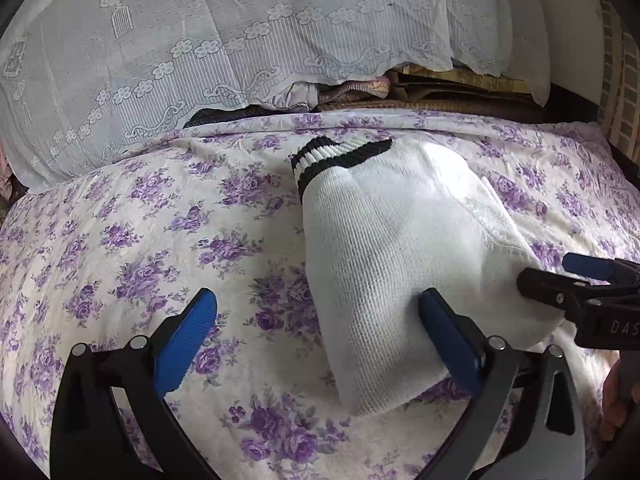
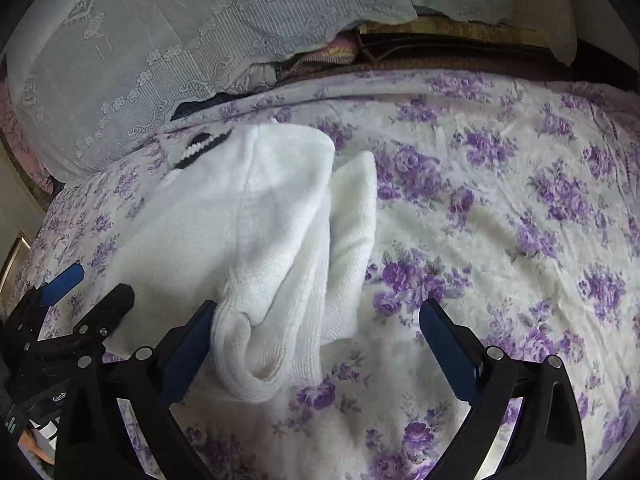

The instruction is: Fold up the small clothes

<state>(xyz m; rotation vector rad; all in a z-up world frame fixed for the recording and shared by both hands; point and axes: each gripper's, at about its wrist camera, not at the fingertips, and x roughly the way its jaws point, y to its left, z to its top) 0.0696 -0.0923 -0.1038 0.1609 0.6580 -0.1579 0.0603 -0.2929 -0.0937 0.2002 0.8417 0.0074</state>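
A white knitted sock with a black-striped cuff lies folded on the purple-flowered bedsheet. My left gripper stands open, its right finger over the sock's near end and the left one over bare sheet. In the right wrist view the sock shows as a folded bundle with a second white layer beside it. My right gripper is open wide, its left finger against the bundle's rolled near end. Each gripper shows in the other's view: the right, the left.
A white lace cloth drapes over a pile at the head of the bed, with bunched fabric and a woven mat under its edge. Open flowered sheet spreads to the right. A hand shows at the lower right.
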